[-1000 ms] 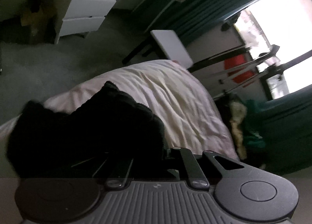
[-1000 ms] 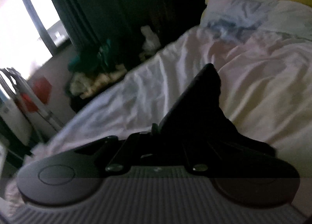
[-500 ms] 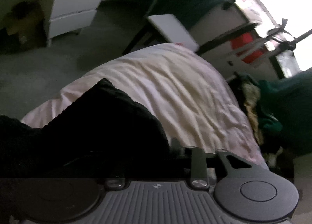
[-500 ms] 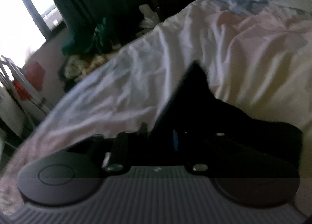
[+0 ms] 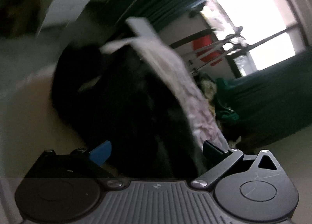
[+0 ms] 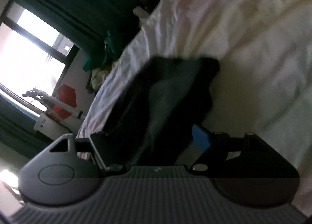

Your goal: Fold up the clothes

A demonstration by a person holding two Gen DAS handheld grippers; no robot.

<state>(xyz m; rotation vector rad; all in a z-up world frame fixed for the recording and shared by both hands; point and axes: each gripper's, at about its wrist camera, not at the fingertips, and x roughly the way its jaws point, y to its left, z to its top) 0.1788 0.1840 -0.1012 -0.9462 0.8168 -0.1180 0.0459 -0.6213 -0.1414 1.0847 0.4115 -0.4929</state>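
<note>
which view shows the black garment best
The right wrist view: the black garment lies fairly flat on the pale bed cover, its edges readable. The left wrist view shows only a dark blurred mass.

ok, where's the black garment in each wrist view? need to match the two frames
Left wrist: black garment fills the centre, running down between the fingers of the left gripper, with the pale bedding along its right edge.
Right wrist: it lies centre, on the bedding, running down between the fingers of the right gripper.
Shared landmark: the red object by the bright window, upper right in the left view, left-middle in the right view.
</note>
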